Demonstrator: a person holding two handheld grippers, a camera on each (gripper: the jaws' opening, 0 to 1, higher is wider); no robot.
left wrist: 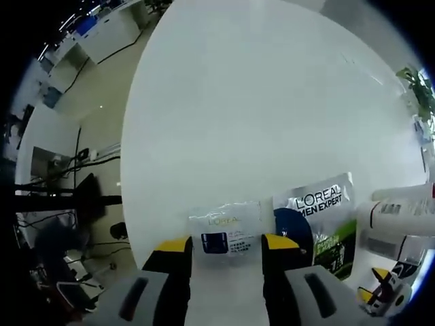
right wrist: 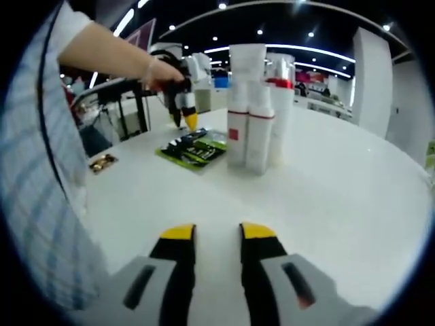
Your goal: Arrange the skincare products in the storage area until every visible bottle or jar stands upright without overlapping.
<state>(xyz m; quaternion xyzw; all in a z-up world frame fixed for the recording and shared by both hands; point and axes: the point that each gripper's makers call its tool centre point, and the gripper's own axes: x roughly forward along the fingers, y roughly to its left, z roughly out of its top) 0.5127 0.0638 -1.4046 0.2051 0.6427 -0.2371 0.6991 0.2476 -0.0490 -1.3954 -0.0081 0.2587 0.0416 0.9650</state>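
The step in hand looked like picking up the flat packets. The left gripper (left wrist: pixel 225 246) hung over the white table (left wrist: pixel 258 122) with its jaws parted and empty — a clear sachet (left wrist: pixel 225 231) lay between their tips, a green sachet (left wrist: pixel 319 221) just beside. The next move called for closing on the clear sachet's edge. The right gripper (right wrist: pixel 212 232) sat released, well apart from the upright bottles (right wrist: pixel 251 109).
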